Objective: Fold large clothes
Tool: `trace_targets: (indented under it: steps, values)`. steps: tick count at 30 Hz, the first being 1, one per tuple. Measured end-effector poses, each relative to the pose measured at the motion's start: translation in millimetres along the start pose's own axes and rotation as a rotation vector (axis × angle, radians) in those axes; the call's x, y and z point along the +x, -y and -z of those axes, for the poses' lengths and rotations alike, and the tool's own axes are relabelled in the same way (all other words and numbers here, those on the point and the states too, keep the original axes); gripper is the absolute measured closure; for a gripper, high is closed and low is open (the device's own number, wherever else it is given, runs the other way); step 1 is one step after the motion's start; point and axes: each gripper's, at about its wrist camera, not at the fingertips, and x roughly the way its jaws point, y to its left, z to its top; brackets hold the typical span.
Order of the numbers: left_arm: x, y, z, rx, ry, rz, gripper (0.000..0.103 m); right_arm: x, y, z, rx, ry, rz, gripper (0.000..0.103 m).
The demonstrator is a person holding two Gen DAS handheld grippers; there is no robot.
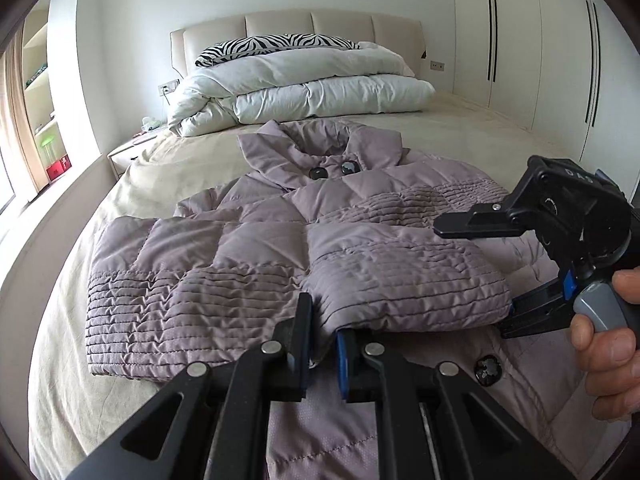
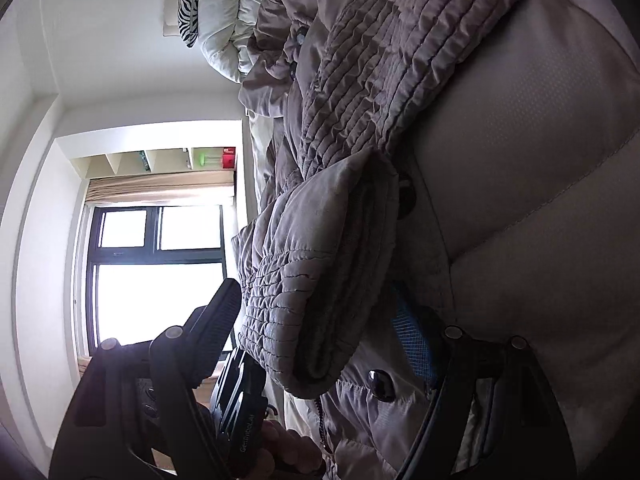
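A mauve quilted puffer jacket (image 1: 256,248) lies front-up on the bed, collar toward the headboard, both sleeves folded across its chest. My left gripper (image 1: 322,344) sits low over the jacket's middle, jaws nearly closed with a narrow gap at the cuff edge of the right sleeve (image 1: 400,280); whether cloth is pinched is unclear. My right gripper (image 1: 476,276) is at the right, rolled on its side, jaws wide apart around that sleeve's cuff end. In the right wrist view the cuff (image 2: 320,280) lies between its fingers (image 2: 412,332), not clamped.
The jacket rests on a beige bed sheet (image 1: 168,168). A bunched white duvet (image 1: 304,88) and a zebra pillow (image 1: 276,46) lie by the headboard. A nightstand (image 1: 128,152) and window are left, white wardrobes (image 1: 520,32) right.
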Motion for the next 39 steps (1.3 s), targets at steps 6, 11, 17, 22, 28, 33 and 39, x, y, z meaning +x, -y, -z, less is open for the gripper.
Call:
trace_targets:
  steps: [6, 11, 17, 22, 28, 33, 39]
  values:
    - [-7.8, -7.1, 1.5, -0.02, 0.019, 0.015, 0.091, 18.3, -12.8, -11.5, -0.012, 0.02, -0.035, 0.063]
    - [-12.5, -17.6, 1.7, -0.075, 0.046, 0.054, 0.085, 12.6, -71.4, -18.0, -0.21, 0.045, 0.047, 0.084]
    - [-37.4, -33.2, 2.6, -0.135, 0.166, 0.011, 0.031, -14.6, -179.8, -32.0, -0.436, 0.125, 0.06, 0.085]
    - [-31.6, -70.1, 5.5, -0.234, 0.133, -0.031, 0.026, -42.5, -259.4, -58.0, -0.528, 0.211, 0.012, 0.085]
    - [0.1, -101.6, -0.4, -0.3, 0.08, -0.083, 0.026, -72.4, -324.5, -63.9, -0.577, 0.248, -0.057, 0.085]
    - [24.7, -115.3, -21.6, -0.306, 0.086, -0.123, 0.026, -78.7, -356.3, -53.2, -0.613, 0.238, -0.102, 0.085]
    - [69.4, -147.7, -23.4, -0.362, -0.043, -0.165, 0.043, -93.5, -342.9, -57.4, -0.612, 0.266, -0.115, 0.086]
